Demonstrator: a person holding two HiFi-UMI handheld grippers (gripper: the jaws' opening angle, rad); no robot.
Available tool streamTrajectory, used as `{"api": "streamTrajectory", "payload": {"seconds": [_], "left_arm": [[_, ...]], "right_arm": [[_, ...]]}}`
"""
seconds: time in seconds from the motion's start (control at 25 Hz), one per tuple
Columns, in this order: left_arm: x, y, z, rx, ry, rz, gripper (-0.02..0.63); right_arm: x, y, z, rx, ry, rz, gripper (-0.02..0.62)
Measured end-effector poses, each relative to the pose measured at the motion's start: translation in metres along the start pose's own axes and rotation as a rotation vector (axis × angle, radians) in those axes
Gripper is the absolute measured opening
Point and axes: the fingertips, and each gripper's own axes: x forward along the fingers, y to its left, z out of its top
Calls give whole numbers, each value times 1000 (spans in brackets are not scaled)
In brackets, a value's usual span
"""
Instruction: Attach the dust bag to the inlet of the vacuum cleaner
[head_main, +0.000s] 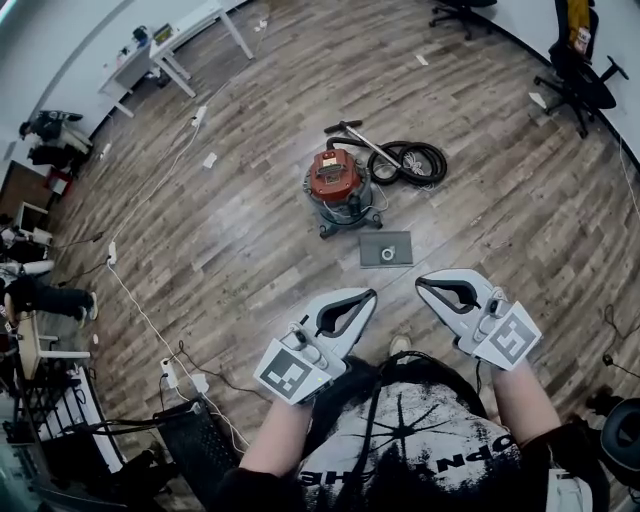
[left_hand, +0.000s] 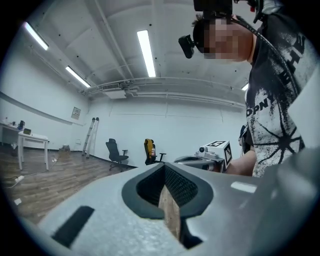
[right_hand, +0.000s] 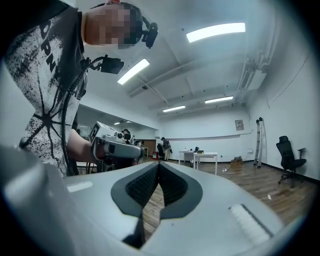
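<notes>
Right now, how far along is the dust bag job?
Done: nothing visible. The dust bag lies flat on the floor beside the vacuum cleaner, apart from it. In hand: nothing. The left gripper and right gripper are empty, jaws together, short of the bag. Left: pick up the bag and fit it to the inlet.

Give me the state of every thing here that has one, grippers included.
left gripper, shut, empty.
right gripper, shut, empty.
dust bag, flat on the floor, not attached.
vacuum cleaner, upright on the floor.
hose, coiled beside the vacuum cleaner.
</notes>
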Motion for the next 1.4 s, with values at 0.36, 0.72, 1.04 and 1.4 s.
{"api": "streamTrajectory", "payload": {"seconds": [0.36,0.72,1.04,1.4], "left_arm": [[25,22,-1,13,16,-59,2],[28,87,3,5,16,-139,2],[21,168,-1,-9,33,-229,2],[20,239,-13,-64,32,-306,2]], "right_arm": [[3,-28,-8,17,-9,-69,8],[50,-62,-19,14,21,-157,8],[115,-101,-33,-5,39,-268,8],[167,-125,-44,-21,118,-327,8]]}}
